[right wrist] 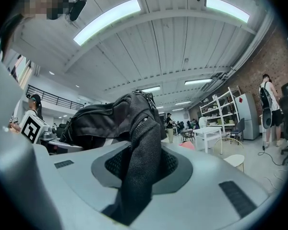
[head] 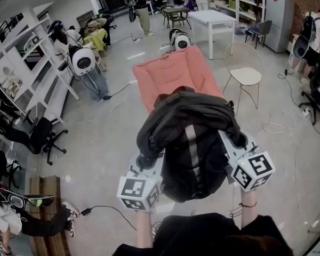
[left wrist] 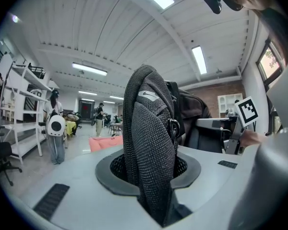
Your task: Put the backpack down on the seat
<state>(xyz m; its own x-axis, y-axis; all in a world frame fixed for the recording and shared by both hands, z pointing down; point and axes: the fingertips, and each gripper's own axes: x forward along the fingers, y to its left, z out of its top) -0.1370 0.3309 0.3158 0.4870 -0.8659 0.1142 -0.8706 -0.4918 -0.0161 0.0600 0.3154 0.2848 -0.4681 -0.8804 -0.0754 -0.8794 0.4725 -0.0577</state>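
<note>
Backpack (head: 194,143): black, with a rumpled dark-grey top flap and a pale stripe down the middle of the panel facing the head camera. Hung in the air between both grippers, close to the person's body, its top edge overlapping the near end of the salmon-pink seat (head: 176,76) in the head view; could not tell whether touching it. Padded black mesh shoulder strap (left wrist: 151,143) pinched in the left gripper (left wrist: 153,176), standing upright through the jaws, with a small pale logo tab (left wrist: 148,95) near its top and a metal ring (left wrist: 174,127) on its right side. Other mesh strap (right wrist: 141,143) clamped likewise in the right gripper (right wrist: 134,176), bag body bunched behind to the left. White wire chair (head: 245,73) stood just right of the seat.
</note>
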